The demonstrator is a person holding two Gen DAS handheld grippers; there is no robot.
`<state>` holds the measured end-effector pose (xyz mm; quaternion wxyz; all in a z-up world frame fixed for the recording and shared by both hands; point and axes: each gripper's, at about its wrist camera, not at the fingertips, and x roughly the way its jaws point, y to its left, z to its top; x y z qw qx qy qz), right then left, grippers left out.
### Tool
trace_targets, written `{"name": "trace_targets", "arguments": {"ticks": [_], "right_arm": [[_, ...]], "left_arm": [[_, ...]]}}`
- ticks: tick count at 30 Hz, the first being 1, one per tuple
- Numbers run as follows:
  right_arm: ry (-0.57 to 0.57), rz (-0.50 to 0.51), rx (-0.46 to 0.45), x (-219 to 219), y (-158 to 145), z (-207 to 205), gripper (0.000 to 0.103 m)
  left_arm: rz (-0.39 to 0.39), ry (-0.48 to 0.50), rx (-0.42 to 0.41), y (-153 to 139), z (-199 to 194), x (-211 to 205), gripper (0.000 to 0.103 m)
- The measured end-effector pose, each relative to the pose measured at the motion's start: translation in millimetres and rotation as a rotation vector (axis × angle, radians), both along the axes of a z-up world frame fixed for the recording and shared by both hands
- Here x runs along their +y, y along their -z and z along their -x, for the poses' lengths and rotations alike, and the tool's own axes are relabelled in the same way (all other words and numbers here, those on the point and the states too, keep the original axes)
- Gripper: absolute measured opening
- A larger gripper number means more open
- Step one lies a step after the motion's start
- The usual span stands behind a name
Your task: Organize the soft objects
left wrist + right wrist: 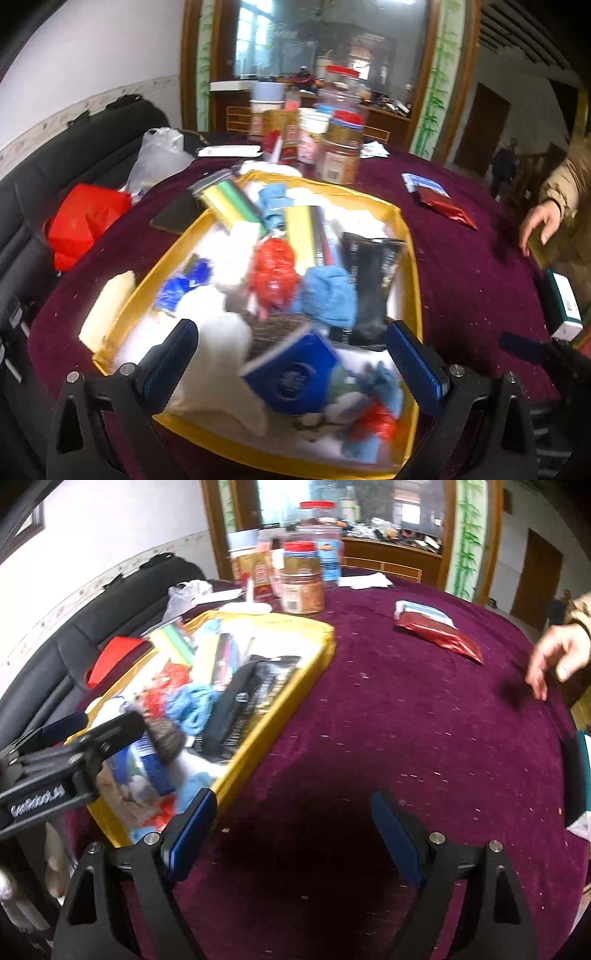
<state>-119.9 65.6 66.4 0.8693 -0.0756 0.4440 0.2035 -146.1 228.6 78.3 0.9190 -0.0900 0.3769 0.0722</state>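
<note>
A gold-rimmed box (410, 258) (295, 686) on the dark red tablecloth holds a heap of soft things: blue cloths (328, 295), a red plastic bag (271, 273), yellow-green sponges (229, 203), a white cloth (218, 347), a blue packet (295, 373) and a black pouch (369, 280). My left gripper (291, 354) hangs open over the box's near end, with nothing between its pads. It also shows at the left of the right wrist view, left gripper (74, 734). My right gripper (291, 830) stands open over bare cloth right of the box.
Jars and cartons (336, 147) (299, 579) crowd the table's far side. A red foil pack with a blue-white packet (443, 203) (439, 631) lies to the right. A person's hand (543, 221) (554, 657) rests at the right edge. A black sofa with red and clear bags (88, 221) is left.
</note>
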Motion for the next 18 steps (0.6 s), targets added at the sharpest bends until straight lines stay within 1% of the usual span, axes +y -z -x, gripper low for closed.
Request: {"name": "trace_targets", "arguments": {"ticks": [2,4,10,14,15,18], "right_arm": [[-0.023,0.008,0.000,10,1,2,0.085],[-0.043,0.018,0.002,19,1,4,0.085],[-0.066,0.034,0.006,30,4,7,0.085],[-0.056,0.026,0.009,28,4,9,0.085],[-0.055,0.023,0.010,27,4,9,0.085],[-0.051,0.016,0.010,23,4,10,0.085]], "left_arm": [[0.012,-0.023,0.007,2,0,11,0.103],[0.002,-0.052,0.018,4,0,20,0.103],[-0.002,-0.081,0.012,5,2,37,0.103],[0.041,-0.077,-0.004,6,1,50,0.103],[0.039,-0.085,-0.007,6,2,53,0.103],[-0.001,-0.101,-0.015,3,4,52,0.103]]}}
